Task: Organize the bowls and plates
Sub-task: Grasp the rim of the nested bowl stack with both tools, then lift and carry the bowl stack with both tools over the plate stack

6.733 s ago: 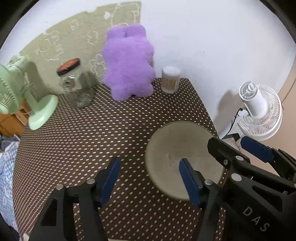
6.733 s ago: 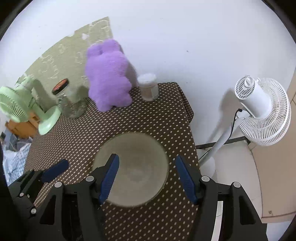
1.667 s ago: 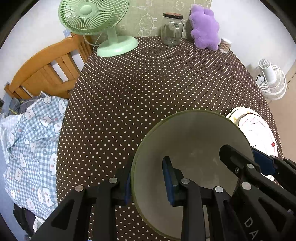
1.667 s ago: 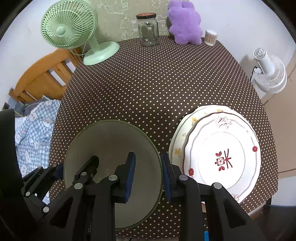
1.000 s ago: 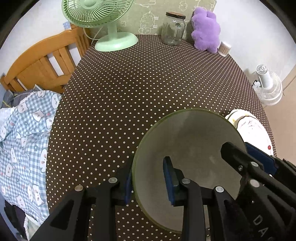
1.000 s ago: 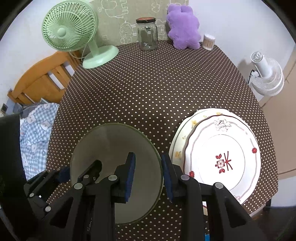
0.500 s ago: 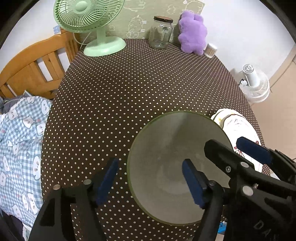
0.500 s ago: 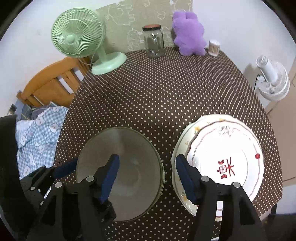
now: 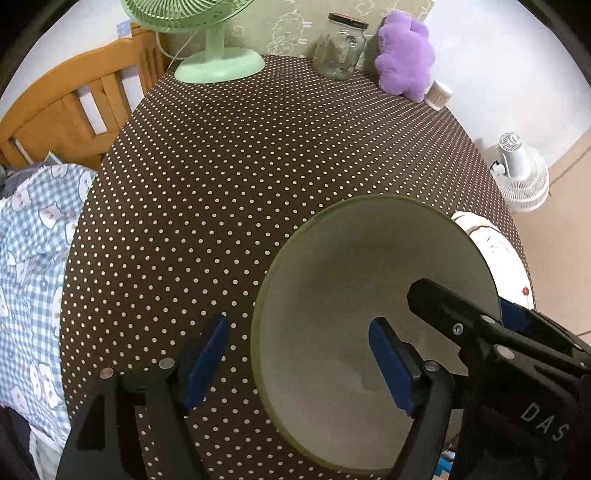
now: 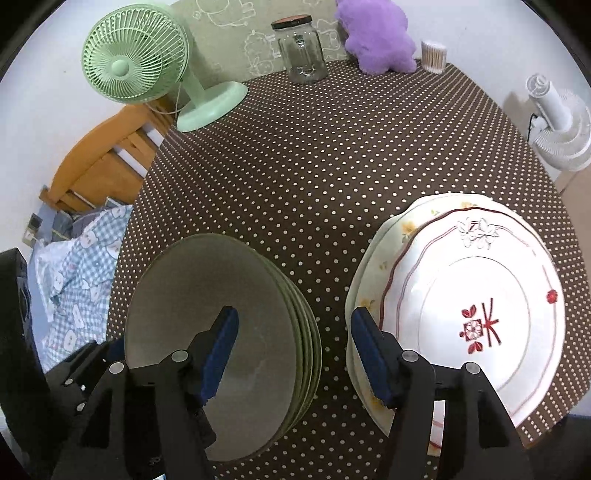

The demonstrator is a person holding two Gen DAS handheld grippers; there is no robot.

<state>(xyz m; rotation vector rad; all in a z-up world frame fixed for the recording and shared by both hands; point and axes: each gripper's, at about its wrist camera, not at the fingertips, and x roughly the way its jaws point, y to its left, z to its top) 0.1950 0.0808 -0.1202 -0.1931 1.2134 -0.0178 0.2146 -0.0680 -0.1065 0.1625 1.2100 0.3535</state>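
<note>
A stack of green bowls (image 10: 221,306) sits on the dotted brown tablecloth at the near left; the top bowl fills the left wrist view (image 9: 369,280). A stack of white patterned plates (image 10: 472,314) lies to its right, its edge showing in the left wrist view (image 9: 498,254). My left gripper (image 9: 299,354) is open, straddling the bowl's left rim. My right gripper (image 10: 291,350) is open, straddling the bowl's right rim, with nothing held.
A green desk fan (image 10: 147,66), a glass jar (image 10: 301,51), a purple plush toy (image 10: 376,33) and a small tub (image 10: 434,55) stand along the table's far edge. A wooden chair (image 9: 74,110) and checked cloth are left. A white floor fan (image 10: 557,114) stands right.
Both grippers carried a bowl from the far right corner to the near left, set it on the stack, then opened and let go of its rim.
</note>
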